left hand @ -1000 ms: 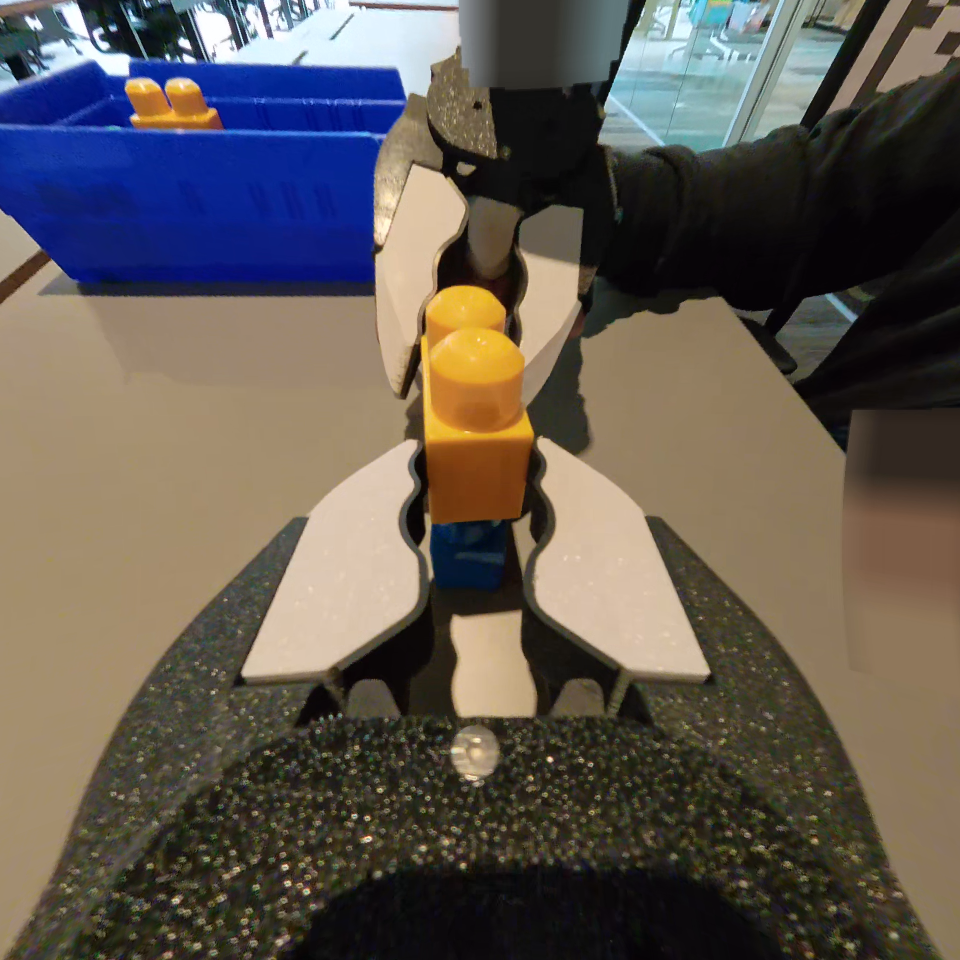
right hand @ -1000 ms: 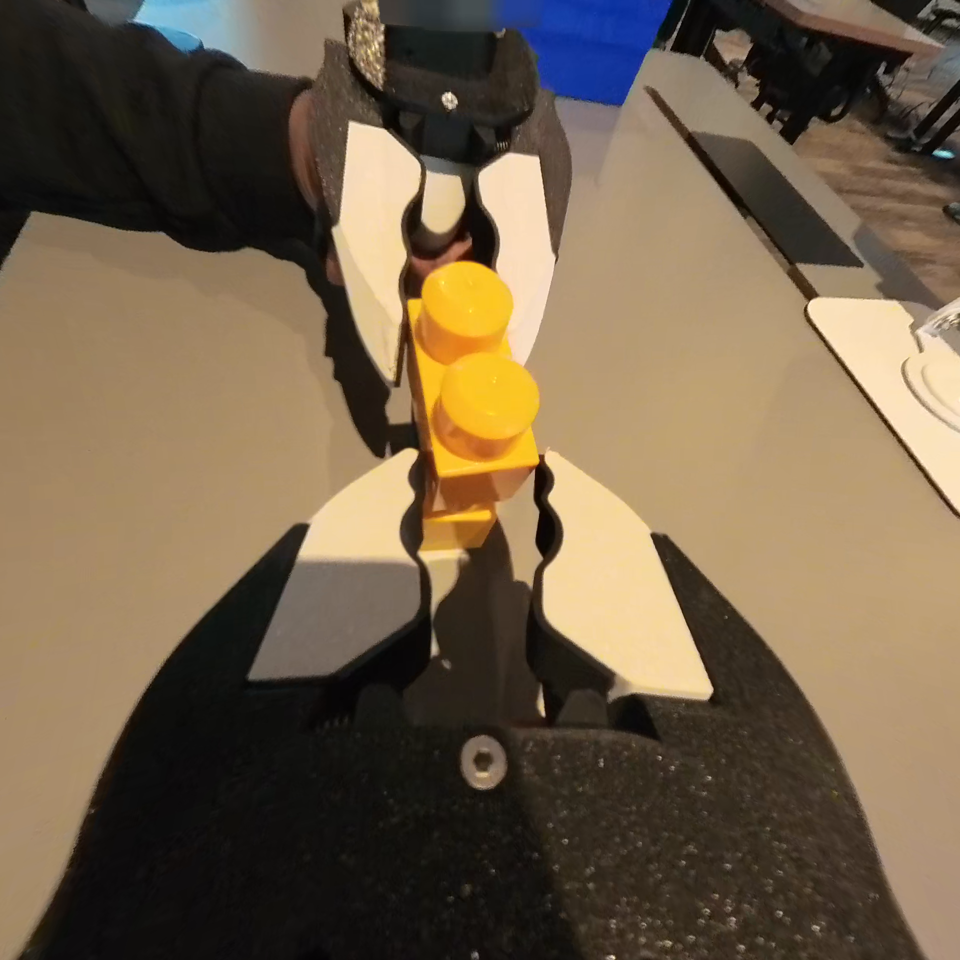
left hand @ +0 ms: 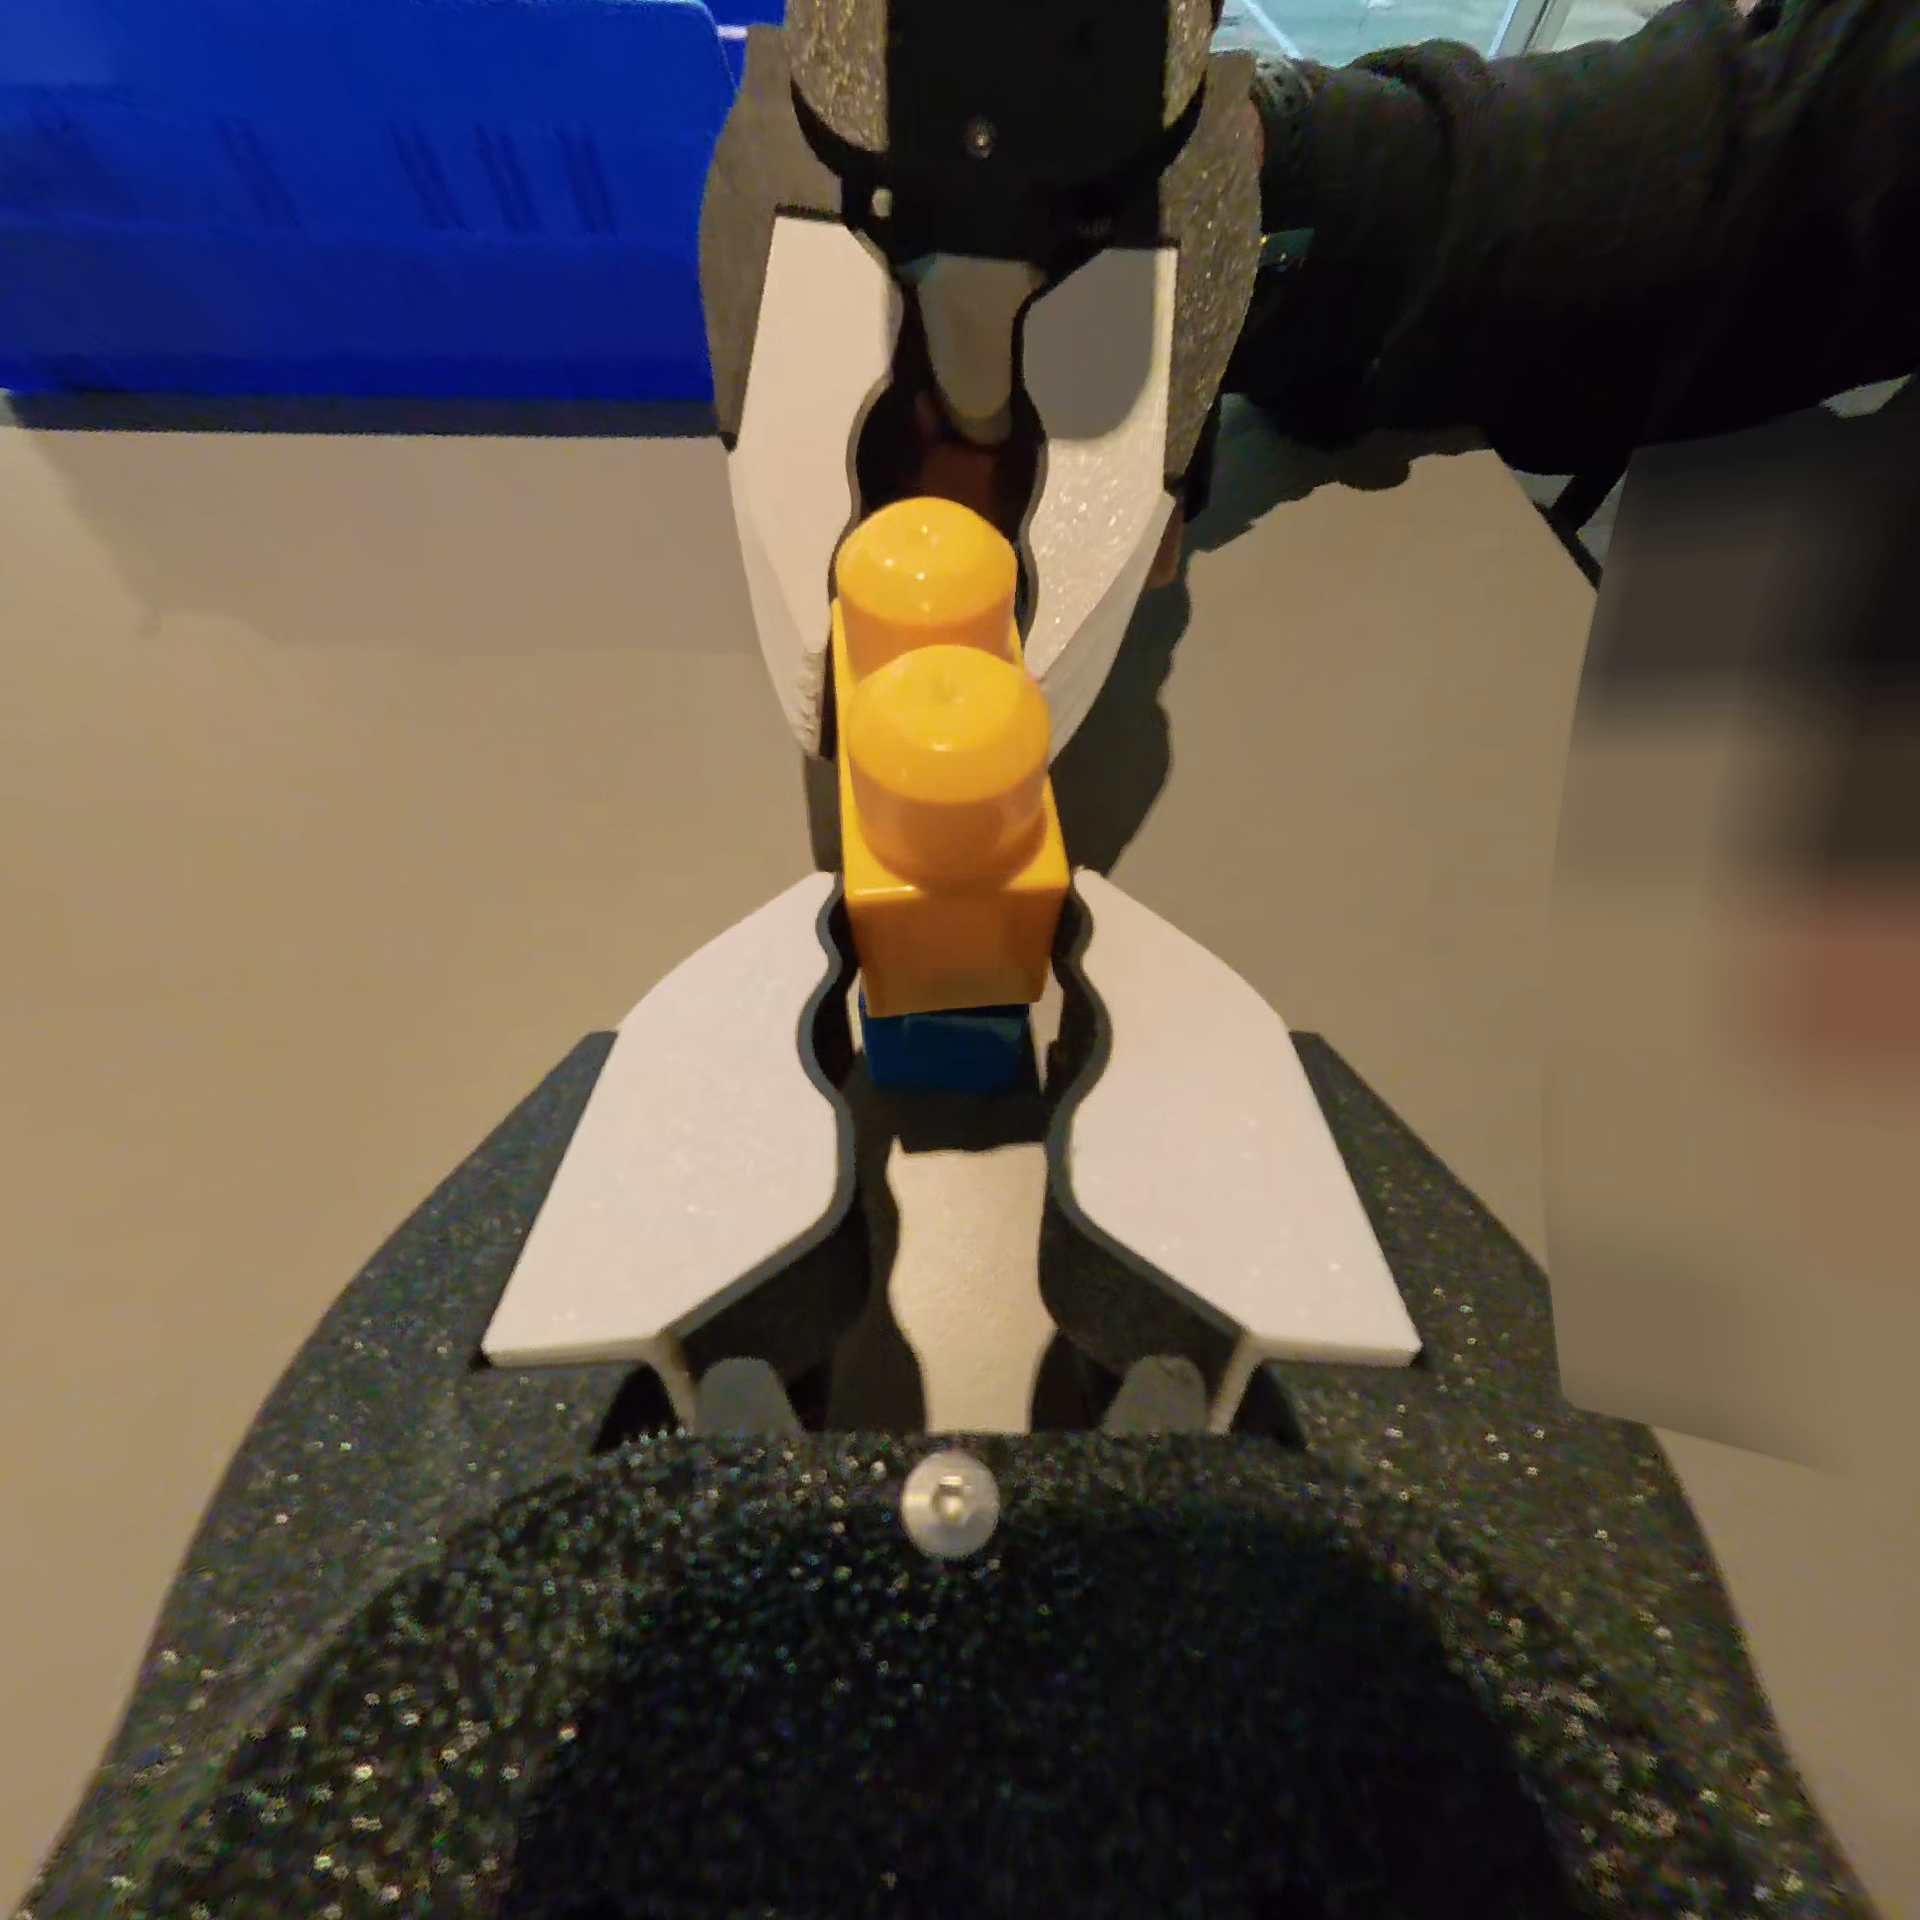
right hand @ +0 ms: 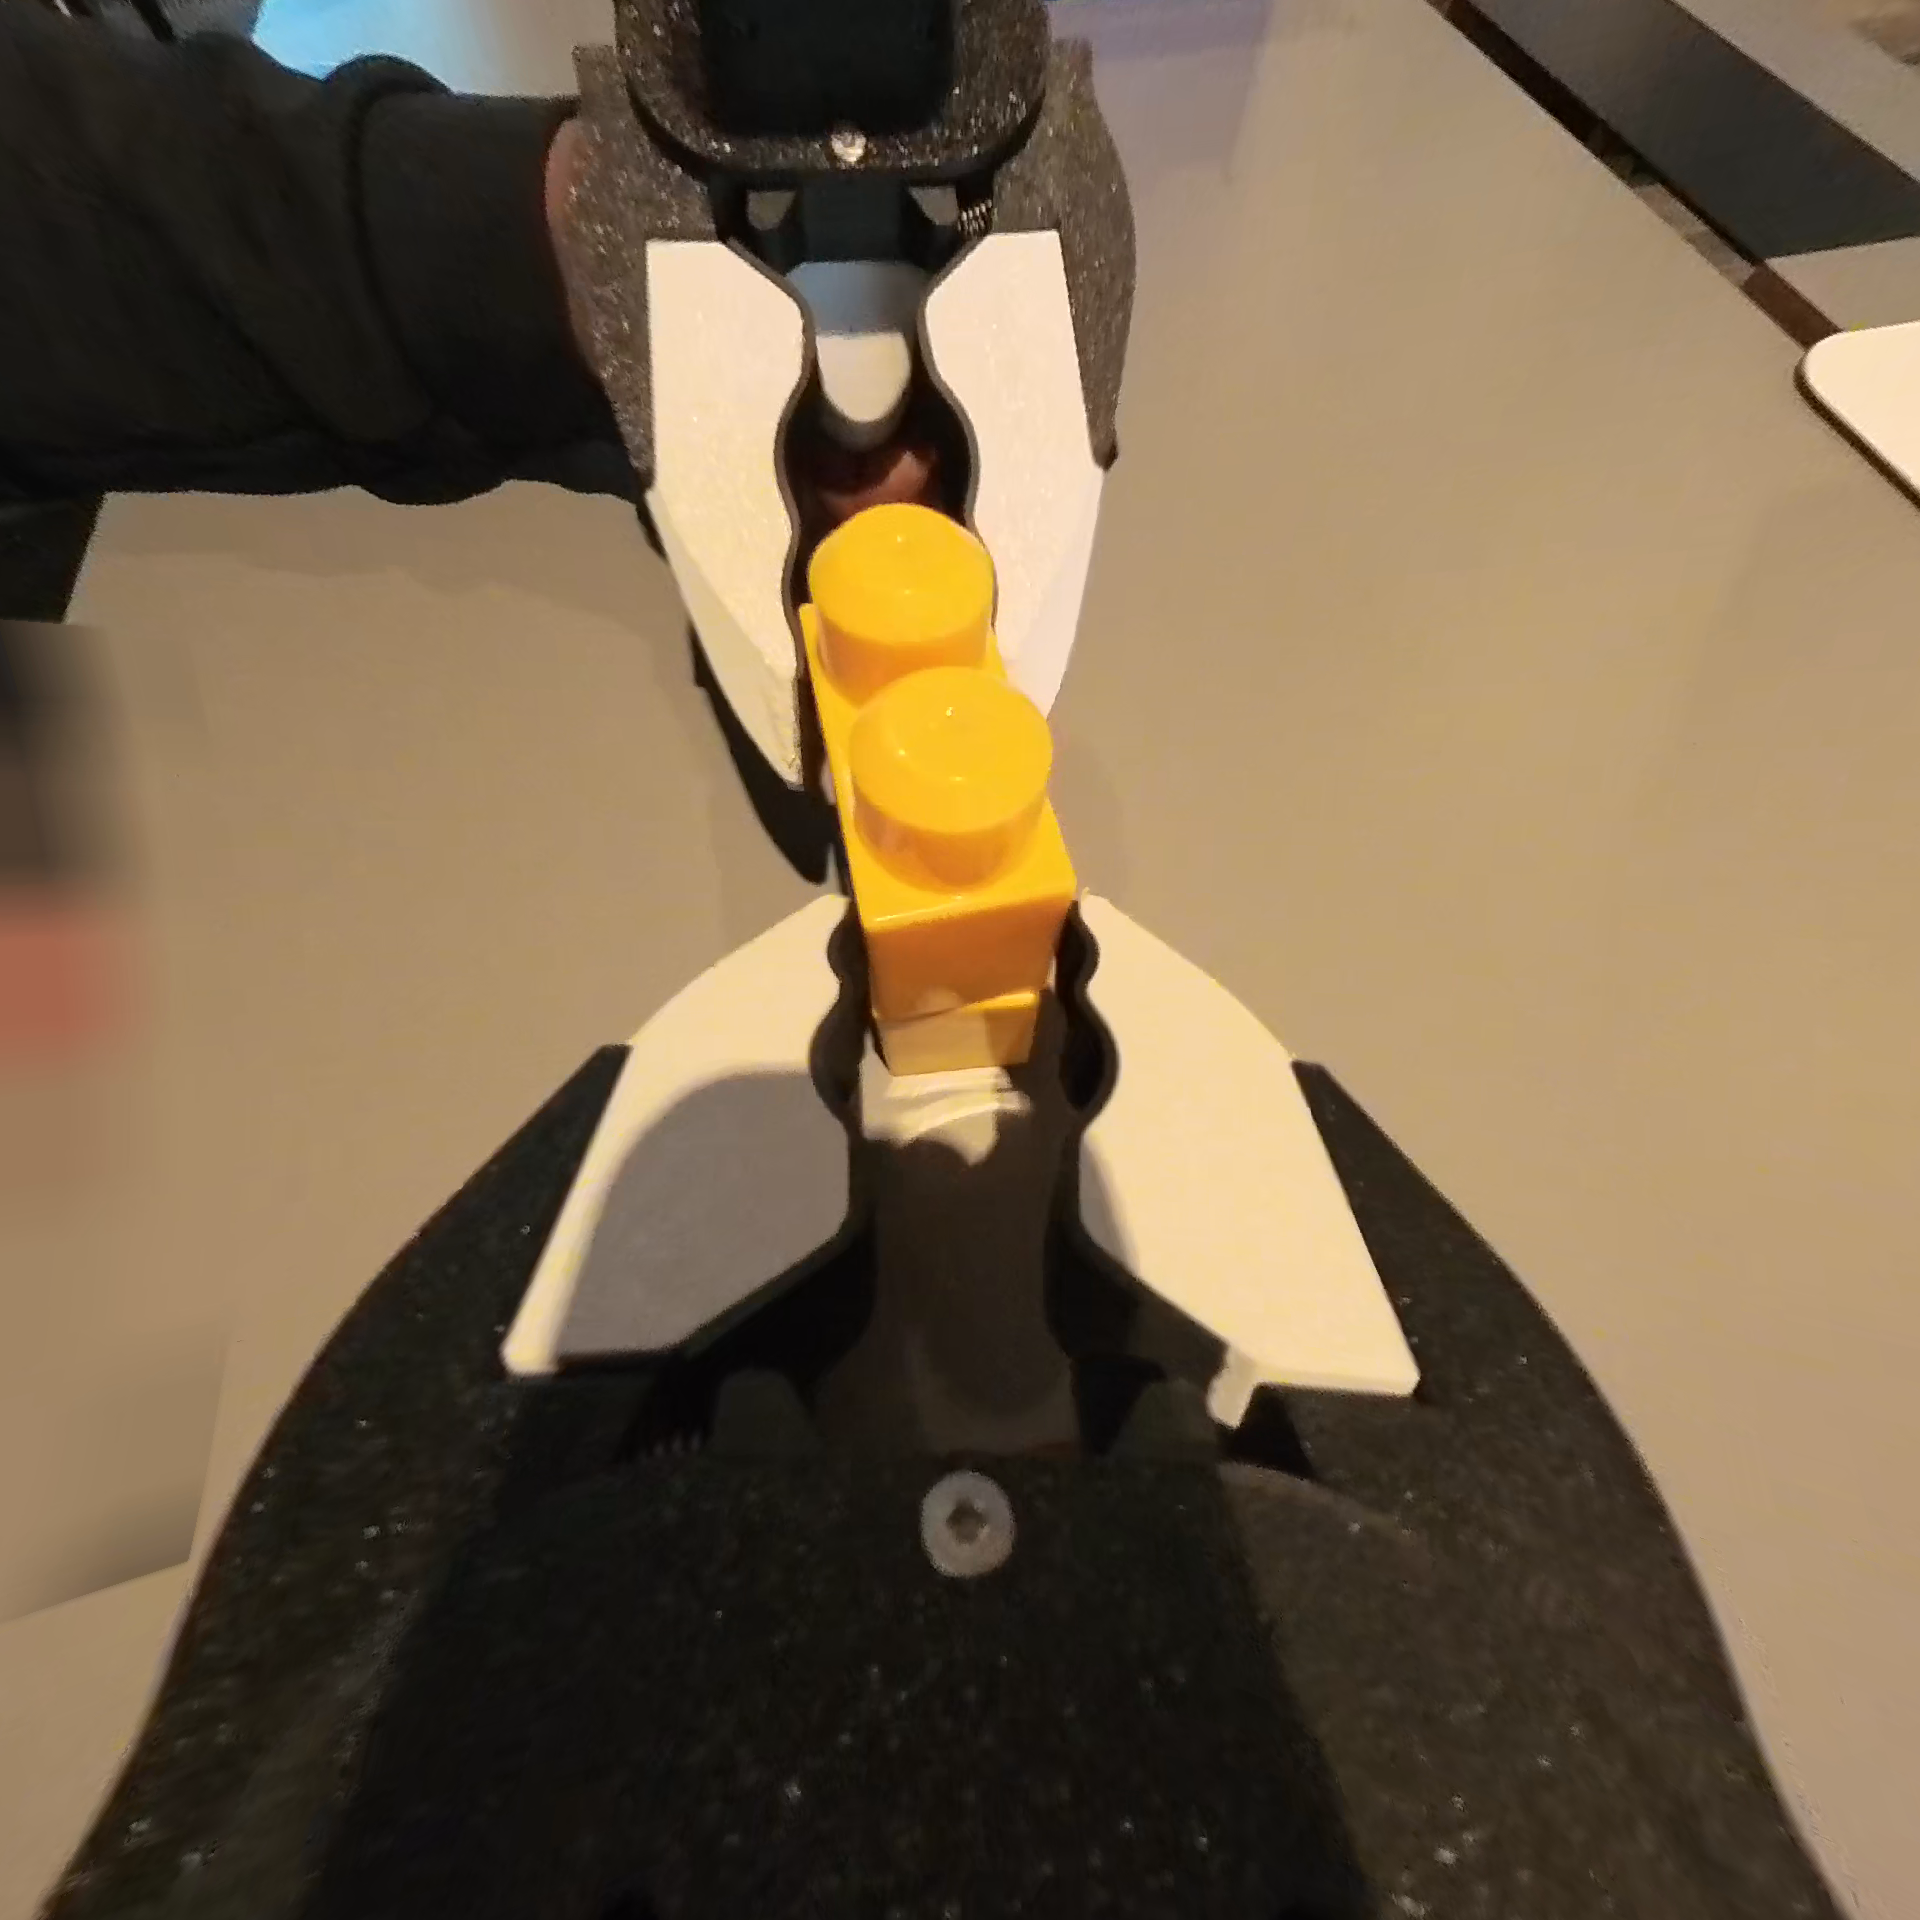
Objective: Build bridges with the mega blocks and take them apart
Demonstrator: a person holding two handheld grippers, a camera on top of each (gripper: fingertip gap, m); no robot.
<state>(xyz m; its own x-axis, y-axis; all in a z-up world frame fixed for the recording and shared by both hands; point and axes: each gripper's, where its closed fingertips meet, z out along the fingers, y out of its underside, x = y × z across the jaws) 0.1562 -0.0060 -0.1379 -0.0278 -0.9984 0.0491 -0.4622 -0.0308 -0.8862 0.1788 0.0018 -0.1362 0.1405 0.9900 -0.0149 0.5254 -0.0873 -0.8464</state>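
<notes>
Left wrist view: left gripper (left hand: 951, 935) & right gripper (right hand: 961, 945) both clamp opposite ends of orange block (left hand: 940, 790) w/ narrow jaws, above grey table (left hand: 364, 779); blue bin (left hand: 353, 197) at far edge.

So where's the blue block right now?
In the left wrist view, the blue block sits centre frame under the near end of the orange two-stud block, between the left gripper's fingertips.
</notes>
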